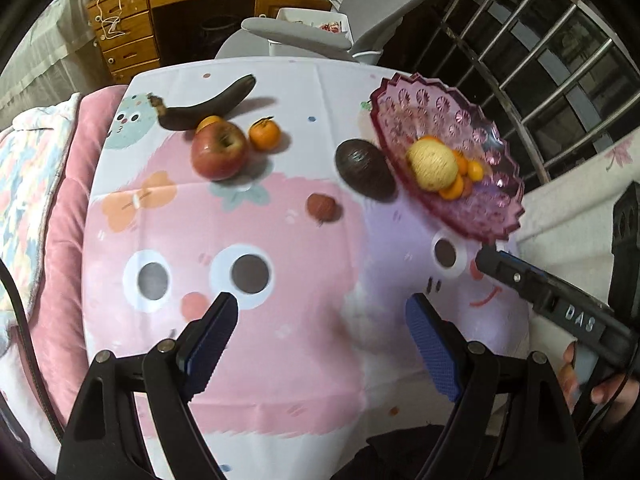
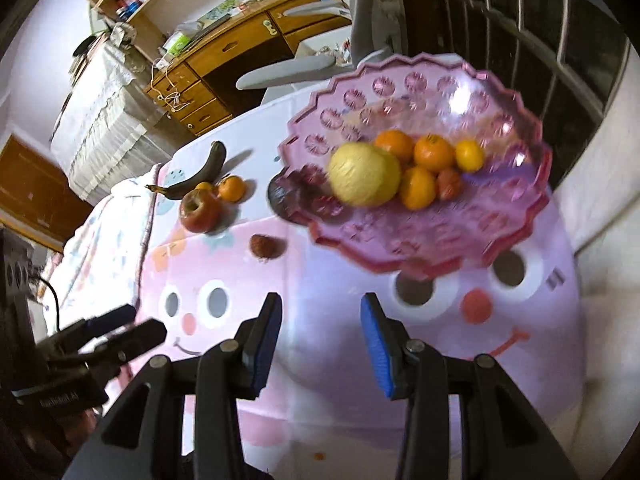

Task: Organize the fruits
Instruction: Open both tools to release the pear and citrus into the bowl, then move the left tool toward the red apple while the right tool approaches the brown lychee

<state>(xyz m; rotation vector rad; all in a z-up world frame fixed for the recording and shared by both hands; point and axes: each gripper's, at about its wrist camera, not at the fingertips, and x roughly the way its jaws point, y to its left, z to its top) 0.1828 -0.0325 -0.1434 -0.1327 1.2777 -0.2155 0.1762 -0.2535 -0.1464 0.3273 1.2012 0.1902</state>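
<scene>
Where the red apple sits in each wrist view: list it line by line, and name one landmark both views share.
Left wrist view: the red apple lies upper left of centre on the tablecloth, just below the dark banana.
Right wrist view: the red apple lies left of centre, below the dark banana.
Shared landmark: the pink bowl holding fruit, to the apple's right in both.
</scene>
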